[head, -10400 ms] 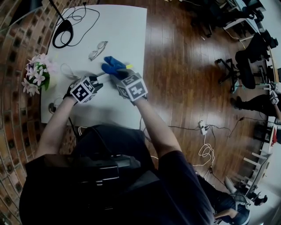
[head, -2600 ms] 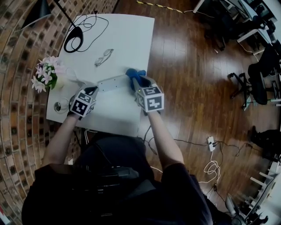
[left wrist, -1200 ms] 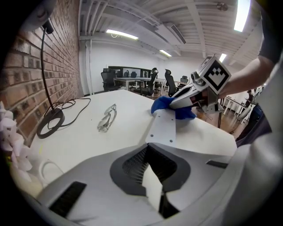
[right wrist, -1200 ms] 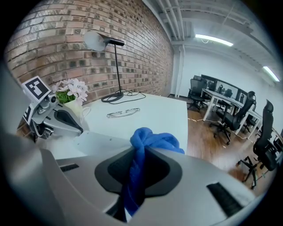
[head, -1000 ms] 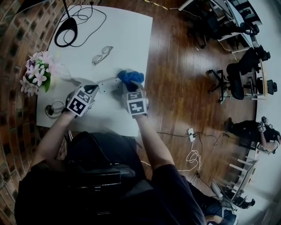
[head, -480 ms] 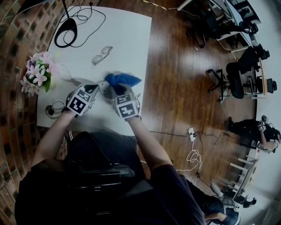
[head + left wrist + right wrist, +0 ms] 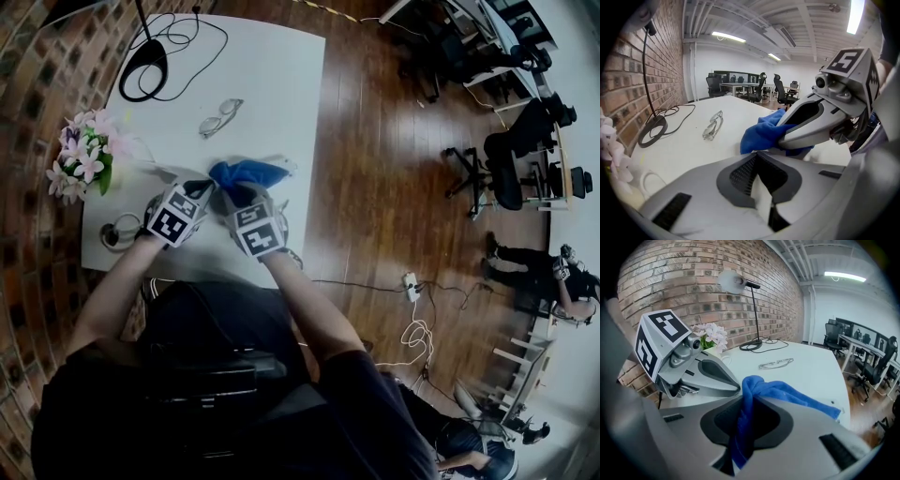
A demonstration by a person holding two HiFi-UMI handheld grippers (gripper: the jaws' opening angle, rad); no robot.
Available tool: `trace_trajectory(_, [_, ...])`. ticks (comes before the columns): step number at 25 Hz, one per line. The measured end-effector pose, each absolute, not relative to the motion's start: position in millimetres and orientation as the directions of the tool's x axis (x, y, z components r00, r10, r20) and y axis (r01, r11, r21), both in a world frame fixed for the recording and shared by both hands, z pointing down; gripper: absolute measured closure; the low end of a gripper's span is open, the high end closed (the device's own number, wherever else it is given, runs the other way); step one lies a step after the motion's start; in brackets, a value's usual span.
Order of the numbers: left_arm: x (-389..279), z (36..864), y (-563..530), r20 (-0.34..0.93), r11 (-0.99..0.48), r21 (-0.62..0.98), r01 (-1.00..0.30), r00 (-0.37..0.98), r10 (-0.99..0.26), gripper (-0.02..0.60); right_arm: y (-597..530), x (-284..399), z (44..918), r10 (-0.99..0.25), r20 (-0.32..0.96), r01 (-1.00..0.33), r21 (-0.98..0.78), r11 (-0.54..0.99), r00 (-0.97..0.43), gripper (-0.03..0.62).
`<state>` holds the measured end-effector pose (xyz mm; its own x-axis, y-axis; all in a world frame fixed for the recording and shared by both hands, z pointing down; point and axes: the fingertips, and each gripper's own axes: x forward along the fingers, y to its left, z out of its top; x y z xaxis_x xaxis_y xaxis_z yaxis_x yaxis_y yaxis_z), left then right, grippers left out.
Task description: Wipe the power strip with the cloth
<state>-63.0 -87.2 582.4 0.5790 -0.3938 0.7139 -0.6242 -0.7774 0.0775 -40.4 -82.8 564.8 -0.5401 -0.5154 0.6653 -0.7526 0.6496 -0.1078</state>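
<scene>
Clenching cloth, right tool hovers by table edge; left tool pinches power strip.

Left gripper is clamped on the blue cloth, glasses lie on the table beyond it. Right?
No. The right gripper is clamped on the blue cloth; the right gripper view shows it. The glasses do lie on the table beyond it.

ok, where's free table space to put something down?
Widest bare patch: far right of the table, between the glasses and the right edge. A smaller one lies between glasses and lamp base. Crowded near the front: left gripper, right gripper, cloth and strip, with flowers at the left edge.
</scene>
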Motion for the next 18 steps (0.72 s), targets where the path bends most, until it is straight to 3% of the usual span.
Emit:
trace_trajectory(5, [-63.7,581.9,-85.8,0.709,-0.791,0.058,-0.609,0.583,-0.397,0.568,-77.9,-50.1,565.6,-0.499,0.664,-0.741,-0.126,0.660,-0.557,0.536])
trace_trajectory(9, [-86.9,569.7,-96.2,0.687,-0.753,-0.023,-0.658,0.537,-0.490,0.569,-76.4,-51.2,565.2,-0.491,0.661,-0.736,-0.139,0.663,-0.568,0.536])
trace_trajectory(13, [-105.7,575.7,-86.3,0.720,-0.735,0.050,-0.676,0.534,-0.443,0.571,-76.7,-51.0,566.1,-0.496,0.656,-0.738,-0.140,0.660,-0.568,0.536])
trace_trajectory(18, [-107.5,578.4,-84.6,0.717,-0.709,0.026,-0.705,0.507,-0.479,0.572,-76.3,-53.2,564.6,-0.487,0.658,-0.730,-0.142,0.668,-0.574,0.536])
